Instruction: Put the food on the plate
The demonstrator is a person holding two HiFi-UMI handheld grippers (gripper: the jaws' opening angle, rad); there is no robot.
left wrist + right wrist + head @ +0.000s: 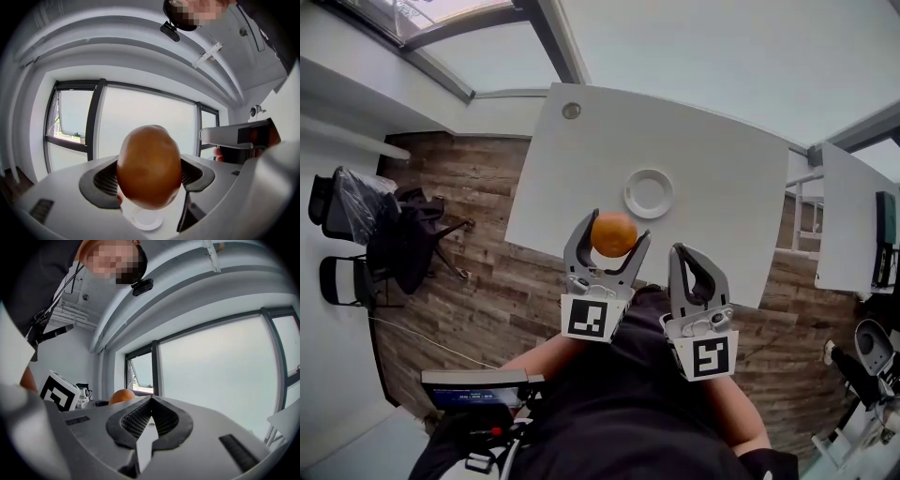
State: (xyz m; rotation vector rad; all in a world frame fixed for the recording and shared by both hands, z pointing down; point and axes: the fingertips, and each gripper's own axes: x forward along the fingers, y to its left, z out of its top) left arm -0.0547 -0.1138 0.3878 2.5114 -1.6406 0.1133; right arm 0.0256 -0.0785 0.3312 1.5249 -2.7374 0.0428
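Left gripper (615, 231) fingers clamped on the round orange food (614, 236), held above the white tabletop's (712, 155) near edge | right gripper (689, 255) fingers closed, holding nothing | white plate (649, 194) just beyond the food | wood floor (469, 281), black chairs (356, 220) far left

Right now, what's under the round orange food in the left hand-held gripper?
In the left gripper view, the small round white plate on the white table shows just below the round orange food. The food covers part of the plate's rim.
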